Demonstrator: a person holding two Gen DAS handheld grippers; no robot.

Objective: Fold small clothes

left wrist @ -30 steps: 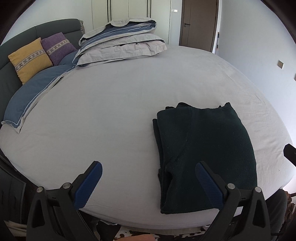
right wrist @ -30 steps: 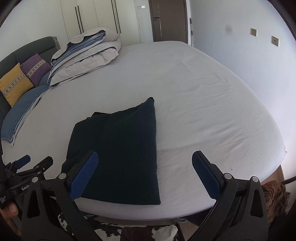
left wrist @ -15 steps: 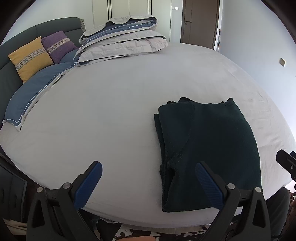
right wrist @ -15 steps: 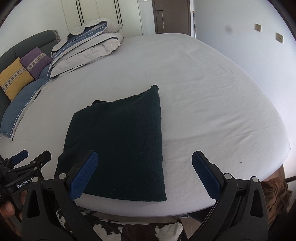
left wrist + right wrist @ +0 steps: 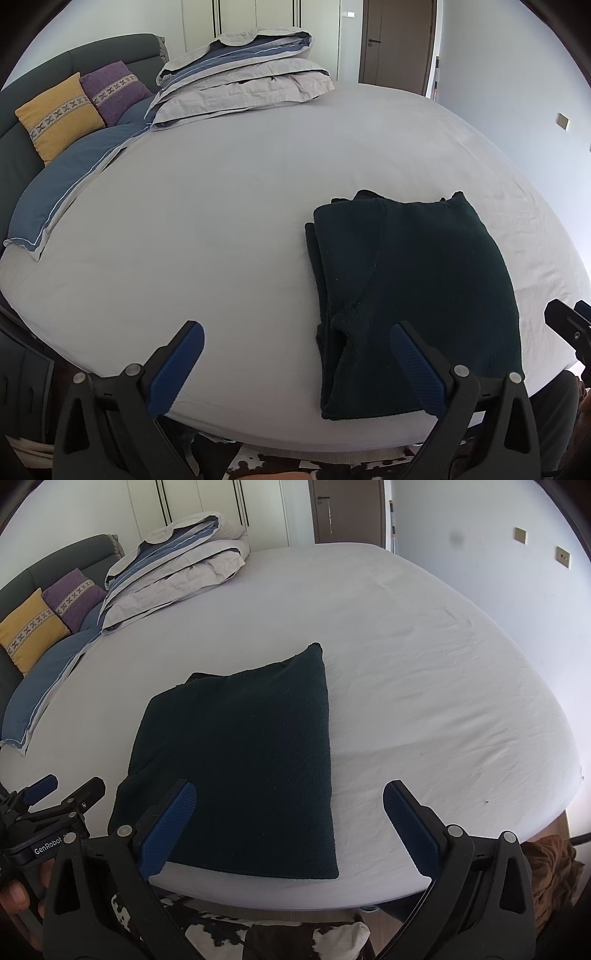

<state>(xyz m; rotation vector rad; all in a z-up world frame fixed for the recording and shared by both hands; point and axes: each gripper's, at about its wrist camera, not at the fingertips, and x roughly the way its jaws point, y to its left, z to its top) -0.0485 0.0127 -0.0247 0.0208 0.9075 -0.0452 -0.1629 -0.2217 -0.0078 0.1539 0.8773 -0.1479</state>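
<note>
A dark green knit garment [image 5: 413, 295] lies folded into a rectangle near the front edge of the bed; it also shows in the right wrist view [image 5: 243, 764]. My left gripper [image 5: 295, 369] is open and empty, held off the bed's front edge, with its right finger over the garment's near left part. My right gripper [image 5: 288, 827] is open and empty, held above the garment's near right corner. The left gripper also shows at the left edge of the right wrist view [image 5: 55, 805].
The bed has a pale grey sheet [image 5: 221, 221]. A folded duvet stack [image 5: 243, 81] sits at the far side. Yellow [image 5: 55, 114] and purple [image 5: 114, 90] cushions lean on the dark headboard at left. A blue pillow [image 5: 62, 195] lies by them. A cowhide rug [image 5: 258, 938] lies on the floor below.
Both grippers have drawn back a little toward the bed's front edge and risen slightly. The garment has not moved. Both jaws stay open.
</note>
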